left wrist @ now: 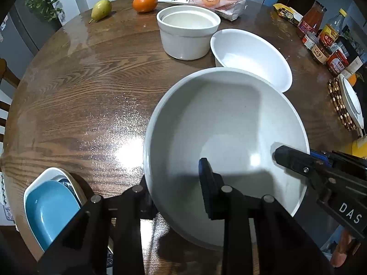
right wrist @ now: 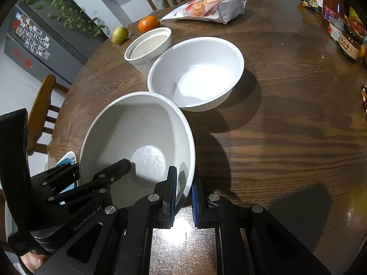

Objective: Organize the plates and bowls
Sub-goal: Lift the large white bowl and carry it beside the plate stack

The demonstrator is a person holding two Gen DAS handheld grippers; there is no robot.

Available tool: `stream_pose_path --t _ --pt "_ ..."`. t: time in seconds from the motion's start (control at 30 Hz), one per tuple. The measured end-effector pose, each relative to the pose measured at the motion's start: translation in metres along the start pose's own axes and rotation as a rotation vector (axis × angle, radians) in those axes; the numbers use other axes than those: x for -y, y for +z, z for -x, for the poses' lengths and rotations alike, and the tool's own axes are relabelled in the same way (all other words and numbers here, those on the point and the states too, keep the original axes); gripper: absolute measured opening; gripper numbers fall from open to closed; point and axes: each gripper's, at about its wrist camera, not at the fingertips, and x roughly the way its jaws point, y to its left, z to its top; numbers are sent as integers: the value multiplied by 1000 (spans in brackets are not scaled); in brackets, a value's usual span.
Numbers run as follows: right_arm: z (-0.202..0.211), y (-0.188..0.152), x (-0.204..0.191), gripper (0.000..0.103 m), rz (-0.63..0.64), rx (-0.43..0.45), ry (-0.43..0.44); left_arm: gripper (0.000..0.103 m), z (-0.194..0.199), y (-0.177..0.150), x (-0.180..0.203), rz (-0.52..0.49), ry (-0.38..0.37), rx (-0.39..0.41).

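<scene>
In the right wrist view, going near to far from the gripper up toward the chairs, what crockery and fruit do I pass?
Right gripper clamped on the rim of the grey bowl → white bowl → straight-sided white dish → pear → orange.

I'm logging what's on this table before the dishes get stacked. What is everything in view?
grey bowl: 1, speckled grey-white, nearest, tilted, rim gripped on both sides
white bowl: 1, white, just behind it
ceramic pot: 1, white, straight-sided, behind that
blue dish: 1, blue, in a white dish, near edge
pear: 1, green, far edge
orange: 1, beside pear
snack bag: 1, far side
jars and bottles: several, right edge
table: 1, brown wood, round
left gripper: black, on bowl rim
right gripper: black, on bowl rim
</scene>
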Motion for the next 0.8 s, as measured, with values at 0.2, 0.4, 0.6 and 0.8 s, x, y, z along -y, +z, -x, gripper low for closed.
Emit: stream_pose_path --t 0.2,0.4,0.6,0.8 --pt "2 0 -1 13 15 5 -7 28 3 0 -1 -2 5 11" --pt "4 -2 -2 13 15 5 -5 28 4 -2 -1 -2 9 14" --pt "7 -4 -4 13 14 11 -2 28 8 -5 -3 2 10 26" --pt "12 -7 -10 13 28 23 5 28 16 -11 -6 14 13 43"
